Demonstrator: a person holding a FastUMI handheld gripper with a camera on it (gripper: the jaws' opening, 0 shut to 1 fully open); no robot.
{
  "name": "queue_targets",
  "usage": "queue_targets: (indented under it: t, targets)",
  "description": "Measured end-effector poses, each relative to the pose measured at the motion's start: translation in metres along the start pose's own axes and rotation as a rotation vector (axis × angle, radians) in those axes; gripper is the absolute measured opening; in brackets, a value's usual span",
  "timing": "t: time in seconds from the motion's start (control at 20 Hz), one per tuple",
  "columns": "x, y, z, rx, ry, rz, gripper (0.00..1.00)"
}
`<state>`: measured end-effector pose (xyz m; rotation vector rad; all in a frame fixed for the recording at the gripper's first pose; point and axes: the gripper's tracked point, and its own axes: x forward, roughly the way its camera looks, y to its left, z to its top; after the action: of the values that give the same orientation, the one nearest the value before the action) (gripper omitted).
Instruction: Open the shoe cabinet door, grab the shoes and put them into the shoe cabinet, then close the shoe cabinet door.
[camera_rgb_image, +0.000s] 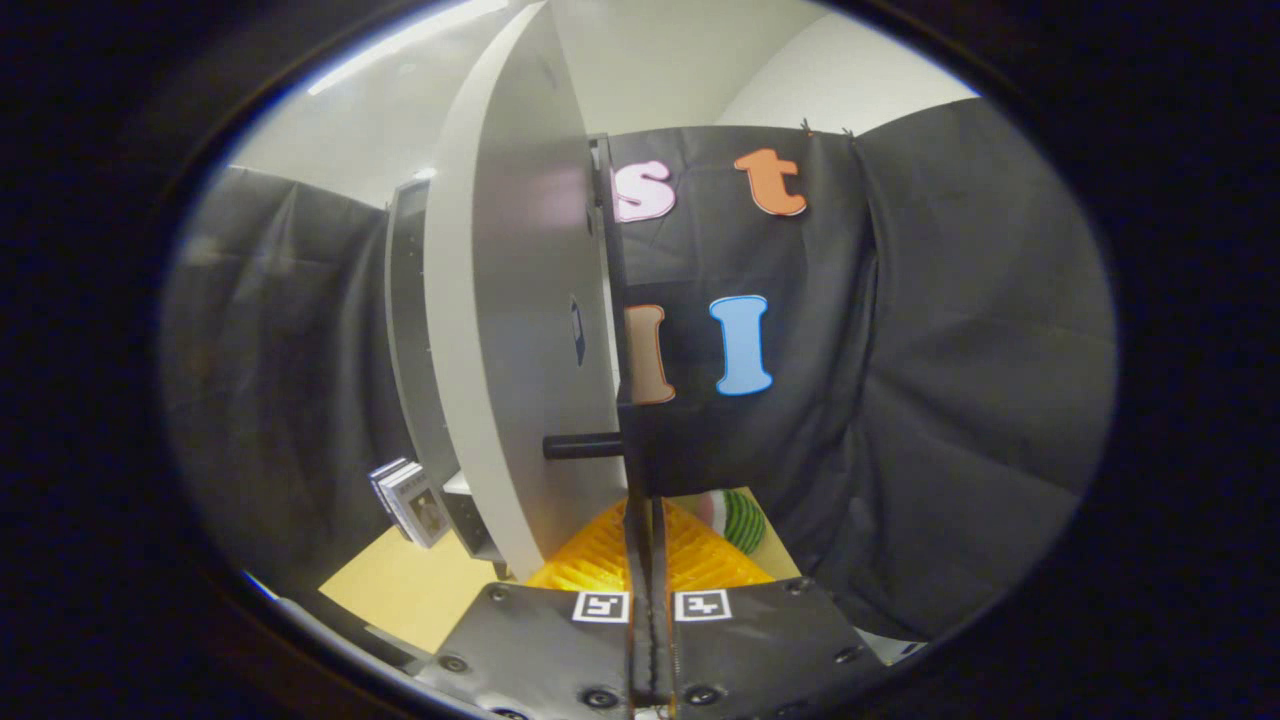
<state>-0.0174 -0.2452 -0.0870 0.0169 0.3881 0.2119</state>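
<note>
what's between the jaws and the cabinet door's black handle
In the gripper view the jaws of the gripper stand closed together; a yellow ribbed piece shows beside them, below the black handle of the open cabinet door.

The gripper (648, 560) is seen as two flat dark carrier plates set side by side, each marked near its inner front corner with a small square black-and-white tag. Round dark screw heads are dotted along the plates' outer edges. Two ribbed fingers (600, 560) are pressed together — no gap is left between them.
</note>
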Motion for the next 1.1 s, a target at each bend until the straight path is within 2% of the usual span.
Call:
queue_targets:
  t: [0.3,0.6,0.75,0.9,1.1]
  targets:
    - [-0.004,-0.003,-0.006,-0.002,0.032,0.087,0.04]
    - [-0.024,-0.008,-0.004,-0.023,0.004,0.010,0.03]
    - [-0.057,-0.002,-0.008,-0.033,-0.011,-0.042,0.03]
    - [-0.075,0.023,-0.006,-0.039,-0.034,-0.052,0.03]
    - [-0.079,0.065,-0.021,-0.045,-0.028,-0.045,0.02]
